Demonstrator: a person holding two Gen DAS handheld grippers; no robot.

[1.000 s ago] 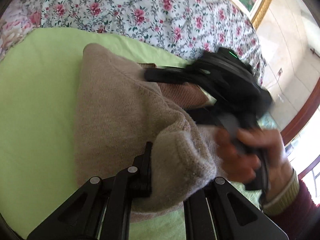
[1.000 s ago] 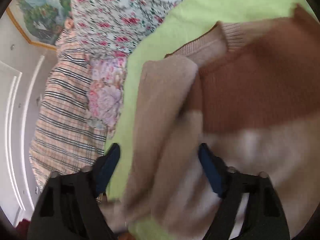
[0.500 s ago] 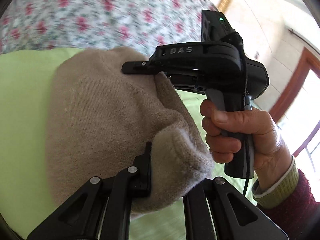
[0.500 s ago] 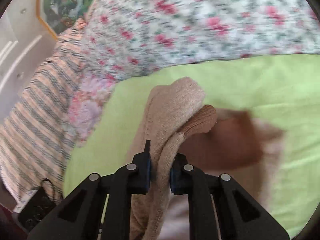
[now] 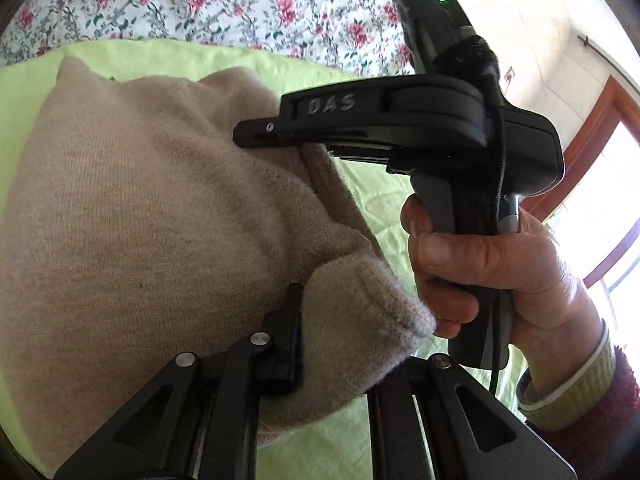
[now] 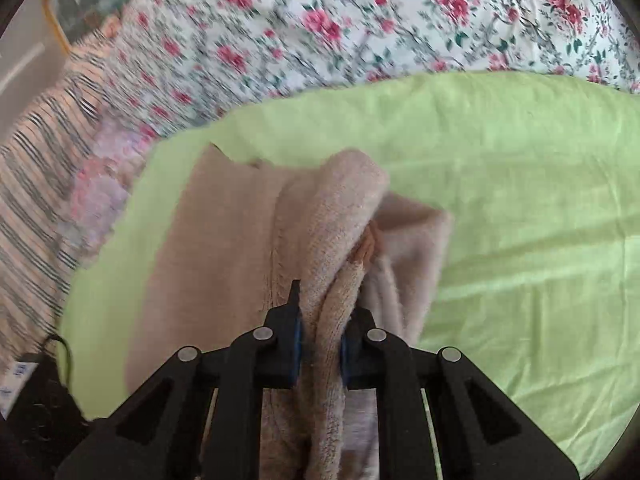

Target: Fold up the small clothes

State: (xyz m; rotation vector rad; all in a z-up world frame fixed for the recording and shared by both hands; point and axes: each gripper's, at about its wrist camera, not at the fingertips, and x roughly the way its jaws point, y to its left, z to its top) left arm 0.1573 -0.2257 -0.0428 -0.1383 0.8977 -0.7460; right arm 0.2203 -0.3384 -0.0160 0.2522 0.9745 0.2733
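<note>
A small beige knitted sweater [image 5: 152, 208] hangs over a light green sheet [image 5: 372, 192]. My left gripper [image 5: 344, 344] is shut on a thick fold of it, which bulges out between the fingers. In the left wrist view my right gripper [image 5: 256, 136] pinches another edge of the sweater from the right, held by a hand. In the right wrist view my right gripper [image 6: 322, 320] is shut on a bunched beige fold of the sweater [image 6: 224, 248], with a brown ribbed bit showing inside the fold. The rest drapes down onto the green sheet [image 6: 520, 200].
A floral quilt [image 6: 360, 20] lies beyond the green sheet. A striped cloth [image 6: 36, 152] is at the left. A black device with a cable [image 6: 36, 400] sits at the lower left. A wood-framed window [image 5: 600, 128] is at the right.
My right gripper went from open over the flat sweater to shut on its edge. Both grippers have lifted the sweater, folding it so the brown part is hidden.
</note>
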